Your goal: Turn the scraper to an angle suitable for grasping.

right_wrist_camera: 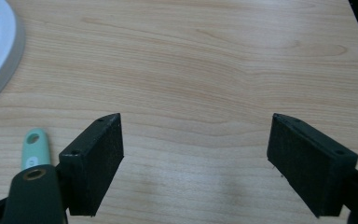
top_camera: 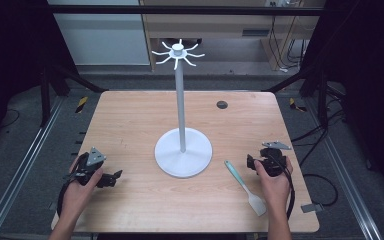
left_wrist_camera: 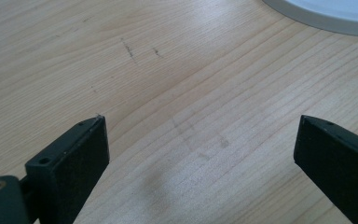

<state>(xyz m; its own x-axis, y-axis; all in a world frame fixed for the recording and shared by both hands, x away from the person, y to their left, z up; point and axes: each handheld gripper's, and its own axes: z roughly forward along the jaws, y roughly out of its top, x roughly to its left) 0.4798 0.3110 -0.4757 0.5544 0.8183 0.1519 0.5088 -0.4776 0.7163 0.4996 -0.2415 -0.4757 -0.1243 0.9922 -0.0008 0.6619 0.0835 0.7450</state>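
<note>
Spatula (top_camera: 245, 187): slim mint handle, pale flat blade, on wood-grain table (top_camera: 130, 120).

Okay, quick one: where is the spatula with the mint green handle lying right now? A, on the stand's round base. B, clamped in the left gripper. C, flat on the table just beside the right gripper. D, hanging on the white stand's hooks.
C: the spatula lies flat on the table next to the right gripper, whose jaws stand open and empty.

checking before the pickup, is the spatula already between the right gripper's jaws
No, the right gripper has only bare table between its open jaws, and the spatula lies off to one side.
</note>
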